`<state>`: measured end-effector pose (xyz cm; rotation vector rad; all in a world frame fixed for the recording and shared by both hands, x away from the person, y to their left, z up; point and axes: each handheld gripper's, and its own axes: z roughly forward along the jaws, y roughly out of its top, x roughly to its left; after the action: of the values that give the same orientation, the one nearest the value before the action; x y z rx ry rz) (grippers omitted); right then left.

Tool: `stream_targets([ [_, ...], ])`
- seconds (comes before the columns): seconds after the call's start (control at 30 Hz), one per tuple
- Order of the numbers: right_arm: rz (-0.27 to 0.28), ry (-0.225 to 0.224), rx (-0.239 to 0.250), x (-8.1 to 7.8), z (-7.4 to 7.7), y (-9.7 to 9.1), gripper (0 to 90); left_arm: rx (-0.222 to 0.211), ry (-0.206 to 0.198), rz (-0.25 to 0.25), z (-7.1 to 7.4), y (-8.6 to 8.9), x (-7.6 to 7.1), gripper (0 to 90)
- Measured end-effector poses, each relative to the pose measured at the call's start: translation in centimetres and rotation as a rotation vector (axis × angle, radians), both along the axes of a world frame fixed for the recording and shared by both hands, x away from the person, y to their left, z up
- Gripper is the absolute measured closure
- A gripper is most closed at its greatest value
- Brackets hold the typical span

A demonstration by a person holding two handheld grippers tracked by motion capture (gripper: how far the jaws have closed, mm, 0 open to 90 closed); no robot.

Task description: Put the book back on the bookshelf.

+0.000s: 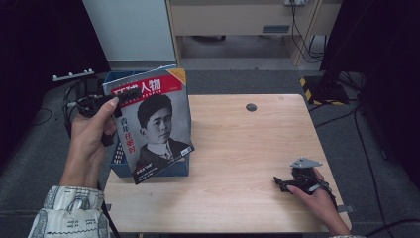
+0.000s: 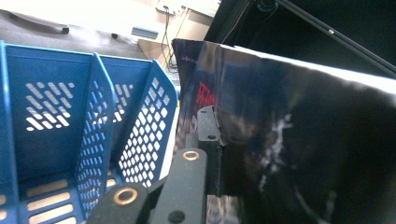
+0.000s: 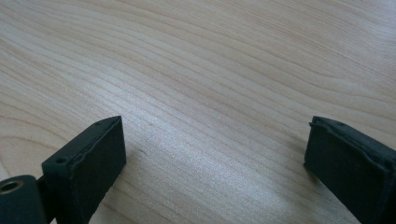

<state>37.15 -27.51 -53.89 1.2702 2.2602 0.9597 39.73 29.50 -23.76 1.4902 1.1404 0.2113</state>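
Magazine (image 1: 153,124), glossy with a portrait cover, is hanging over the blue perforated plastic file rack (image 1: 118,158) at the wooden table's (image 1: 237,148) left edge. You're pinching its edge in your left gripper (image 1: 121,99); it may flop against a divider. Your right gripper (image 1: 282,182) is resting wide, empty.

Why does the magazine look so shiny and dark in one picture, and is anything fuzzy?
In the left gripper view the magazine sits very close, so its glossy cover goes dark with white glare along the top edge; the blue rack stays sharp. In the high view the magazine cover is evenly lit but the room's corners are black. In the right gripper view the table is bright and soft at the far edge.
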Motion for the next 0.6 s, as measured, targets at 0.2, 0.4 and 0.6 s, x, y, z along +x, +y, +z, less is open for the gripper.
stream_targets([
  [0.2,0.000,-0.001,-0.001,0.0,0.0,0.0,5.7,0.006,0.000,0.022,0.0,1.0,-0.2,86.2],
  [0.4,0.000,0.001,0.000,0.0,0.0,0.0,5.7,0.000,-0.003,0.040,-0.1,1.8,-0.5,86.1],
  [0.6,0.000,0.001,0.000,0.0,0.0,0.0,5.7,0.002,-0.013,0.063,0.0,2.6,-0.8,86.2],
])
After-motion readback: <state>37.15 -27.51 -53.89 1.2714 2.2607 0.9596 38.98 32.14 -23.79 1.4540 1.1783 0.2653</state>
